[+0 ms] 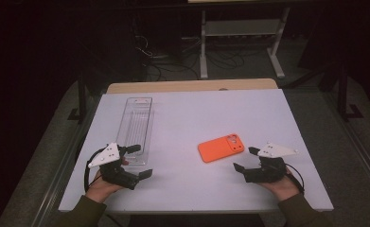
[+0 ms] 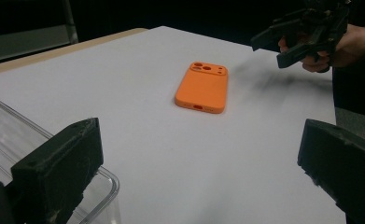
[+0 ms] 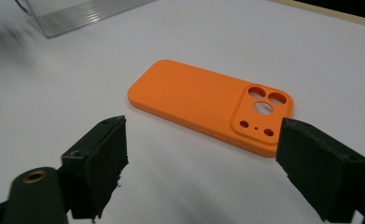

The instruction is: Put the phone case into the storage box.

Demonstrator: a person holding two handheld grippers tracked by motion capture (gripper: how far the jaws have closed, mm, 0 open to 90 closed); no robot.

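Orange case between two idle grippers

While lying flat on the white table (image 1: 182,189), orange phone case (image 1: 220,148) at centre right of the high view, camera cutouts up. Right gripper (image 1: 245,159) just right of it, jaws released, nothing between. Left gripper (image 1: 136,161) at lower left, jaws released, beside clear plastic tray (image 1: 136,127).

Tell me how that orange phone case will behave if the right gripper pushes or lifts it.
The orange phone case lies flat, back up, on the smooth white table, so a push would probably slide it rather than tip or roll it. It looks like a thin, hollow shell with camera cut-outs, so likely light and somewhat bendy. Its low edges may slip from the fingers.
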